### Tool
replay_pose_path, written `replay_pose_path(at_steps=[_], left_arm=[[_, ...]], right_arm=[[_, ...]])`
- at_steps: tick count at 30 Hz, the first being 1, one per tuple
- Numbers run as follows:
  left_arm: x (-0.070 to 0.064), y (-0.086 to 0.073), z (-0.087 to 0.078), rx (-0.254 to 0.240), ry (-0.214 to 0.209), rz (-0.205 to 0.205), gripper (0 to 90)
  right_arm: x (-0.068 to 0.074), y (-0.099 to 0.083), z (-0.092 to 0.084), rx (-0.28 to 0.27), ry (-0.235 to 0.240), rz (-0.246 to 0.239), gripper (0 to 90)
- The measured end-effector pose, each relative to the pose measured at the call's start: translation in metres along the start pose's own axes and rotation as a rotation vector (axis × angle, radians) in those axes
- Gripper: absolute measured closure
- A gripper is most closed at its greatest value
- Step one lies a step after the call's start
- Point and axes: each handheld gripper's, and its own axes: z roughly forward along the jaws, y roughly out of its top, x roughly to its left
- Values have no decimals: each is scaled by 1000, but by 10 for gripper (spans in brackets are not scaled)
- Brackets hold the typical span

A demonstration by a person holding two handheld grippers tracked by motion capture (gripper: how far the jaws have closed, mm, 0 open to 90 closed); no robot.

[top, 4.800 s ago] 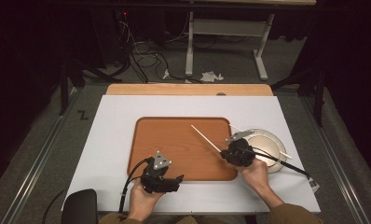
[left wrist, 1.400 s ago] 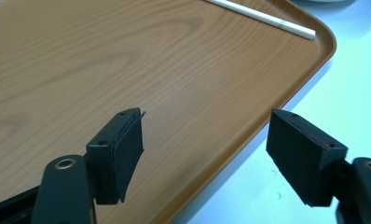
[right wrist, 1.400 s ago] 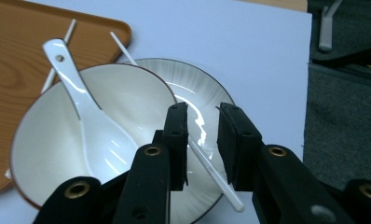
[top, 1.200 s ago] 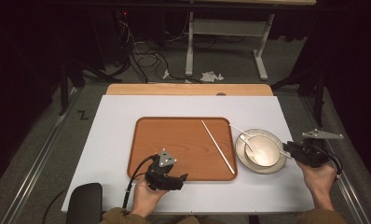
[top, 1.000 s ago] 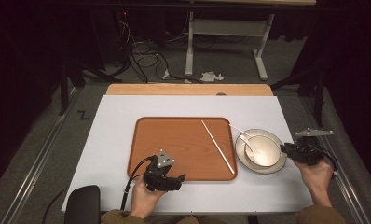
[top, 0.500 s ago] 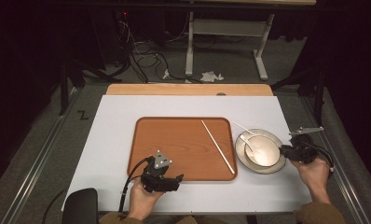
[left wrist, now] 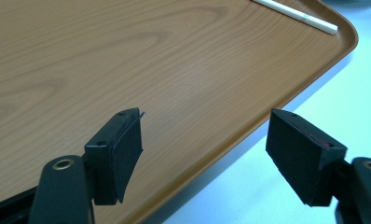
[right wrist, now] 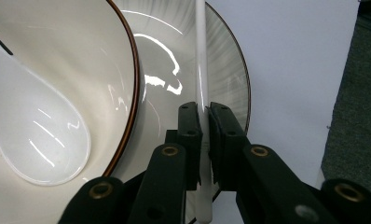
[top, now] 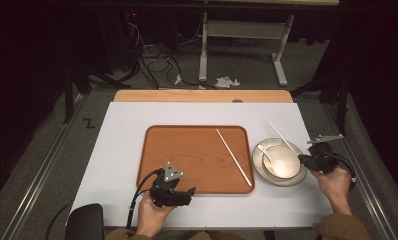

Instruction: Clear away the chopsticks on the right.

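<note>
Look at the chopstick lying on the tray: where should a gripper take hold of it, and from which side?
Probably near the middle of the chopstick, coming straight down from above with the jaws set across its length. It is a thin straight stick lying flat and diagonal on the tray, so only its narrow width fits between jaws. The left gripper is open nearby.

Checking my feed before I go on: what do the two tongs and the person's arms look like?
Both tongs are black. The left tongs have flat square pads, a grey three-cornered plate and a black cable. The right tongs have brass-coloured pivot rivets, a grey plate and a cable. The sleeves are olive-brown.
</note>
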Motion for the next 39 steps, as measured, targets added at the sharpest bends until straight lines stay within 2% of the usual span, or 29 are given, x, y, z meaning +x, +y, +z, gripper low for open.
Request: replay_pose_path(at_steps=[3, 9, 19, 27, 29, 31, 36, 39], left_arm=[[0, 1, 0, -3, -1, 2, 268], [0, 3, 3, 2, -10, 8, 267], [-2, 11, 13, 18, -47, 39, 267], [-5, 17, 21, 25, -76, 61, 268], [-6, 19, 23, 30, -73, 77, 267], [-7, 20, 24, 31, -67, 93, 267], [-9, 25, 28, 31, -84, 104, 268], [-9, 27, 30, 33, -95, 107, 268]], right_arm=[[0, -1, -2, -30, 1, 7, 850], [-1, -3, -11, -89, 32, 32, 850], [4, -15, -37, -191, 25, 53, 850], [24, -20, -55, -223, 20, 22, 850], [30, -21, -58, -227, 20, 19, 850], [35, -22, -61, -234, 31, 16, 850], [53, -23, -66, -231, 44, -20, 850], [65, -23, -70, -238, 68, -24, 850]])
